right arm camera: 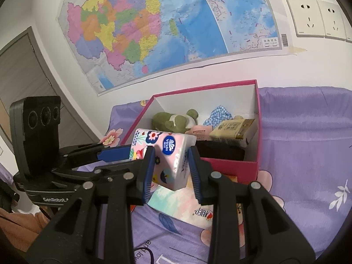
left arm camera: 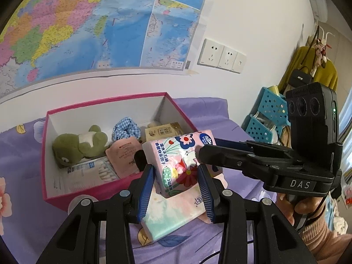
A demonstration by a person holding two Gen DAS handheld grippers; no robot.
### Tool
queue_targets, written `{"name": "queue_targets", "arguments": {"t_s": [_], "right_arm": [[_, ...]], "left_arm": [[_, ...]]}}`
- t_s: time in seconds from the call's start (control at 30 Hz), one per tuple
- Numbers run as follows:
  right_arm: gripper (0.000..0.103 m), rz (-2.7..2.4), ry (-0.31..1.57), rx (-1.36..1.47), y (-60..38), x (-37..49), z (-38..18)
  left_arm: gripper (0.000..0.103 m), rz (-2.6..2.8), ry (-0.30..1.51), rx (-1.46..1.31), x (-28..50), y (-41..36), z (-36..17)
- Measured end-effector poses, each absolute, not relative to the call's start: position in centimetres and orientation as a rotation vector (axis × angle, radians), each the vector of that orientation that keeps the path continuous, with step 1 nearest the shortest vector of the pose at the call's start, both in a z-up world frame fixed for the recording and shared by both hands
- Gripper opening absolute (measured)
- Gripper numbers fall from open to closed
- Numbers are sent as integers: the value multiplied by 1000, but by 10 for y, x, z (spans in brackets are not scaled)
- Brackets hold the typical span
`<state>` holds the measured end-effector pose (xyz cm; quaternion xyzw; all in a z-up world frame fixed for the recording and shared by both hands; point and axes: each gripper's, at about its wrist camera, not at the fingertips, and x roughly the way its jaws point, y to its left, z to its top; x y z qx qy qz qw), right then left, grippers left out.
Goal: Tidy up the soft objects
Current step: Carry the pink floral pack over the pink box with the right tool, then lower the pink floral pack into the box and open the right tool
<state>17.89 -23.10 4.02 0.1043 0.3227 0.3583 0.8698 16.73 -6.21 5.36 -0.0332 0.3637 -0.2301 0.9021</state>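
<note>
Two black hand-held grippers with blue pads clamp one soft pink floral-printed tissue pack (left arm camera: 176, 165) from both ends: the left gripper (left arm camera: 177, 176) narrowed on its lower end, the right gripper (right arm camera: 169, 160) closed on the end bearing the blue round logo. The pack hangs just above a flat pastel plastic-wrapped packet (left arm camera: 171, 211) lying on the purple floral bedsheet (left arm camera: 22, 154), at the near wall of the open pink cardboard box (left arm camera: 88, 192). Carrying it well appears to mean keeping both grips level, lifting it clear of the box's near rim and lowering it into the free space in front before either grip lets go, since squeezing harder would only crush it. Inside the white-lined box lie a green plush frog (left arm camera: 79, 145), a blue gingham scrunchie (left arm camera: 126, 129), a pink sachet (left arm camera: 125, 154), a beige tissue packet (left arm camera: 165, 131) and a clear wrapped pack (left arm camera: 92, 169).
</note>
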Motion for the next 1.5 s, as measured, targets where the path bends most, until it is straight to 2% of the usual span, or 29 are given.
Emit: {"name": "queue_targets", "arguments": {"t_s": [1.5], "right_arm": [[34,717,673,221,-227,231,50]], "left_arm": [[40,-403,767,-65,228,-68,60]]}}
